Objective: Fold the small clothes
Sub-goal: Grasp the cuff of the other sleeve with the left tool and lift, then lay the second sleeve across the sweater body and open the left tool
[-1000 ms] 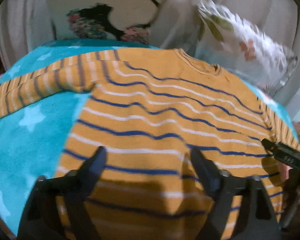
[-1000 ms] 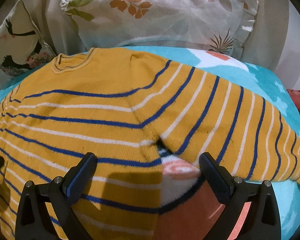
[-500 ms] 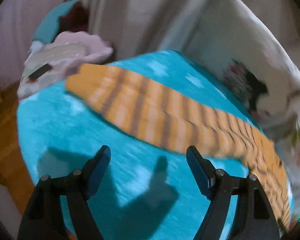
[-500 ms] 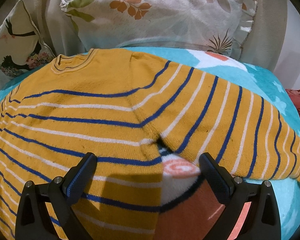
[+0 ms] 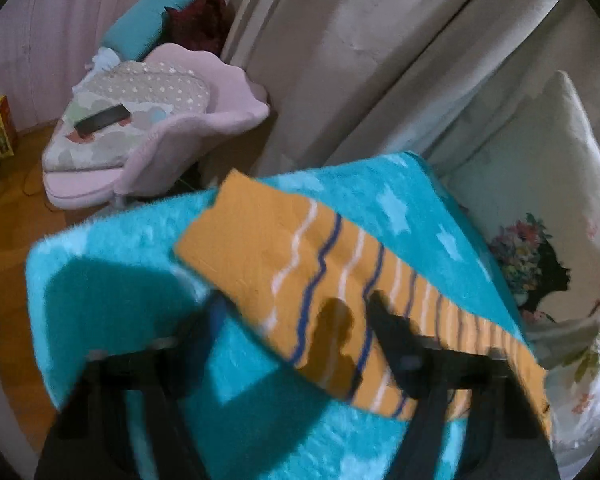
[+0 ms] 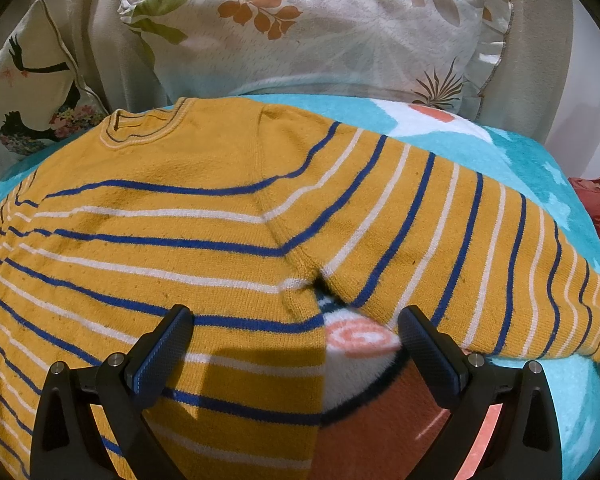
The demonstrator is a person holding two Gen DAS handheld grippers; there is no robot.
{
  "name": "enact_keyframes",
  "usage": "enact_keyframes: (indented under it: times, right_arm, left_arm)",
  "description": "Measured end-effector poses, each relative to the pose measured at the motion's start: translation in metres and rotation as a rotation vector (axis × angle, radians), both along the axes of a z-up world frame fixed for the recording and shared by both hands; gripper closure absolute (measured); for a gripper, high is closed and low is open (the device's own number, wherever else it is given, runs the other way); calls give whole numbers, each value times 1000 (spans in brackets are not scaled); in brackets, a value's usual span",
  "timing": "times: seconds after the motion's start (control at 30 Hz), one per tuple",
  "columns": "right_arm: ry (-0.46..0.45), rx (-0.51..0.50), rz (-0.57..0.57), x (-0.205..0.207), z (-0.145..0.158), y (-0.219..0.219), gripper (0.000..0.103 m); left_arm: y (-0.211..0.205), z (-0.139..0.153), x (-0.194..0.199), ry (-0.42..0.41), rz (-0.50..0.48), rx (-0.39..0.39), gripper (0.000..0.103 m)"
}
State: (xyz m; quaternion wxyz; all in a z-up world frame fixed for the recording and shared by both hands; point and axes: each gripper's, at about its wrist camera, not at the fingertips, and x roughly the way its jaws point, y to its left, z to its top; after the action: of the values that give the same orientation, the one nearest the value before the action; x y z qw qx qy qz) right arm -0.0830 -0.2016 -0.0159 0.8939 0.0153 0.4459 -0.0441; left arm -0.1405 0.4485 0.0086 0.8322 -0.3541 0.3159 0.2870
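Left gripper [image 5: 296,320] just closing, sleeve [image 5: 300,272] between its blurred jaws; grip unclear. Right gripper [image 6: 296,332] spread apart over sweater [image 6: 180,220] armpit.

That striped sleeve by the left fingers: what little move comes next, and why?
Probably close the left gripper fully on the sleeve near its cuff and lift it toward the sweater body. Its fingers have just been closing with the sleeve's edge between them, while the sleeve lies stretched out flat on the blue blanket.
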Motion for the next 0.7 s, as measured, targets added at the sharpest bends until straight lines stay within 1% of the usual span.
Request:
enact_keyframes:
  times: [0.03,0.07,0.1,0.17,0.2,0.23,0.3,0.37,0.43,0.47,0.5,0.53,0.57,0.6,0.67,0.7]
  right_arm:
    - [0,-1,-1,0,0,0,0]
    - [0,-2,-1,0,0,0,0]
    - [0,-4,-2,1,0,0,0]
    - [0,-5,-3,1,0,0,0]
    - [0,-5,-4,1,0,0,0]
    - [0,-5,-4,1,0,-1,0]
    - [0,-5,-3,1,0,0,0]
    - [1,-4,-2,1,0,-2,0]
    - [0,8,4,3,1,-3,0]
    - [-2,21,8,3,3,-5,0]
    - [-18,83,11,0,9,-15,0]
    - [-33,125,10,-3,13,-21,5]
    - [-65,205,5,-11,23,-33,7]
    - [-94,242,-1,-18,31,-41,7]
    - [-135,245,-10,-29,43,-52,7]
    - [-174,200,-17,-42,55,-61,7]
  left_arm:
    - [3,-1,5,39,-5,7,90]
    - [4,-2,8,51,-18,1,96]
    - [1,2,9,47,-26,10,96]
    - [-11,15,9,47,-43,66,96]
    - [-23,27,9,31,-71,97,96]
    - [-31,35,10,13,-96,105,96]
    - [-60,59,12,-48,-180,122,96]
    - [-97,85,18,-102,-272,154,96]
    - [-150,114,26,-163,-396,199,96]
    - [-172,123,30,-181,-443,214,96]
    - [-201,134,34,-204,-507,230,96]
    - [-229,142,39,-222,-570,238,96]
    - [-255,147,44,-235,-627,241,96]
    - [-284,151,50,-244,-690,240,96]
    - [-337,152,63,-248,-793,236,96]
    - [-362,150,70,-244,-836,232,96]
